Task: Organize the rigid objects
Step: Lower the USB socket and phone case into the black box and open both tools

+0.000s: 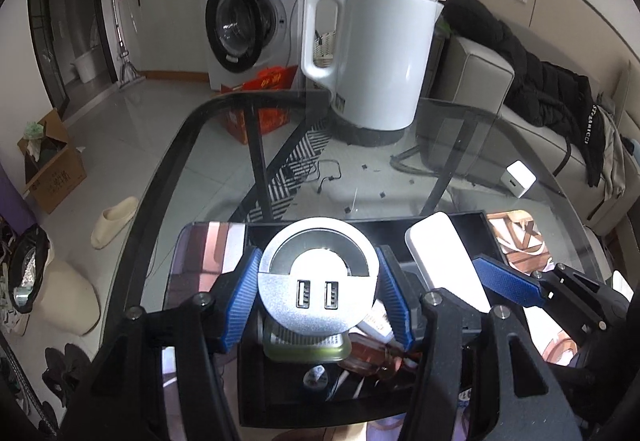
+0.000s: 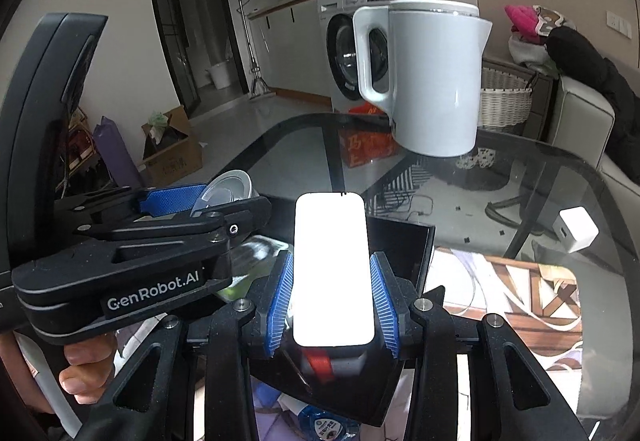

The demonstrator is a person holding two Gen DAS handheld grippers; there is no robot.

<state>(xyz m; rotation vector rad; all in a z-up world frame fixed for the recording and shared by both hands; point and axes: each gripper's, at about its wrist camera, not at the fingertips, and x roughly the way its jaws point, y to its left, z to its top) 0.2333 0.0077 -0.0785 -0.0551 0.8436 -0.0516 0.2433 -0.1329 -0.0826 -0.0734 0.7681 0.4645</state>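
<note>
My left gripper (image 1: 318,293) is shut on a round silver USB socket hub (image 1: 318,277), its blue pads pressing both sides. It hangs over a black open box (image 1: 476,229) on the glass table. My right gripper (image 2: 332,293) is shut on a white rectangular power bank (image 2: 331,265), held over the same black box (image 2: 412,241). In the left wrist view the power bank (image 1: 444,257) and the right gripper's blue finger (image 1: 508,281) sit just right of the hub. In the right wrist view the left gripper's body (image 2: 120,265) is at the left, with the hub's rim (image 2: 228,189) beyond it.
A white electric kettle (image 1: 376,57) stands at the far side of the glass table (image 1: 168,169). A small white charger cube (image 1: 520,177) lies to the right. The box holds several small items. A washing machine (image 1: 248,17), a sofa with dark clothes and floor clutter lie beyond.
</note>
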